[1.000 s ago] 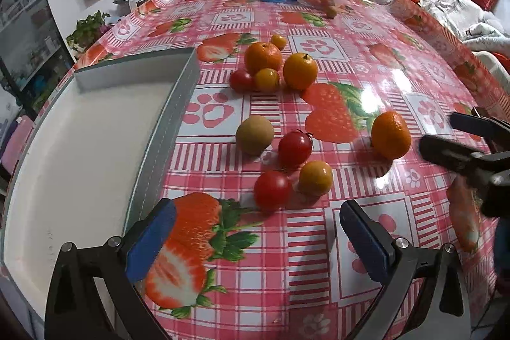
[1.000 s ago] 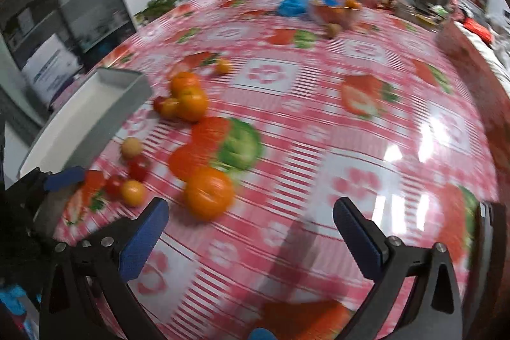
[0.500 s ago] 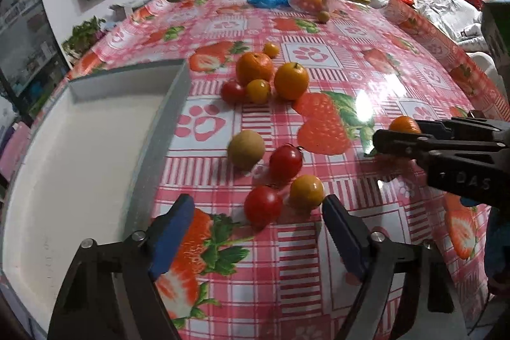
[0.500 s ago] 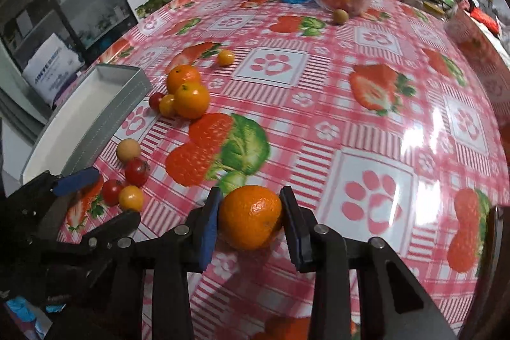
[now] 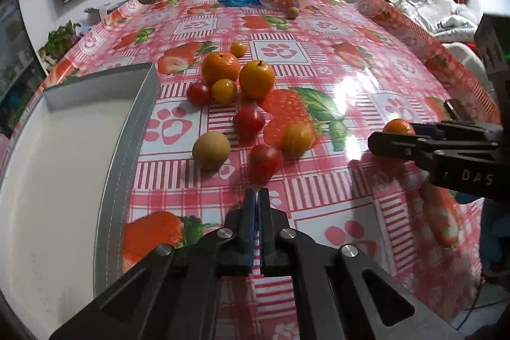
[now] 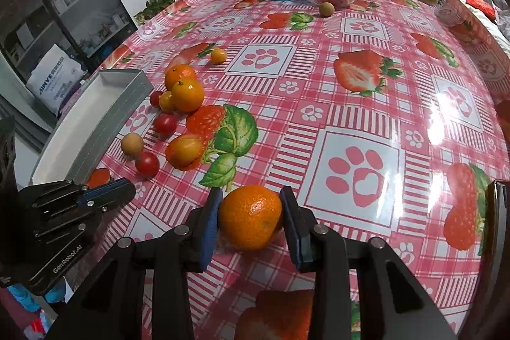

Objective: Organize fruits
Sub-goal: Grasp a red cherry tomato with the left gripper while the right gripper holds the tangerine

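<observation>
The right gripper (image 6: 250,220) has its two blue pads pressed on a mandarin (image 6: 249,217), one on each side. The fruit sits low, right by the shiny tablecloth (image 6: 360,104). The left gripper (image 5: 257,214) has just snapped shut, and there is nothing between its pads.

A bit farther on lie the loose fruits: a red tomato (image 5: 265,156), a small yellow one (image 5: 298,140) and a round brown fruit (image 5: 211,150). Past them sit two more oranges (image 5: 257,79).

The grey tray (image 6: 105,120) is off to the left of the held mandarin, with all those fruits in between. So I think the mandarin must go up and over them, leftward. The left gripper is much nearer the tray.
</observation>
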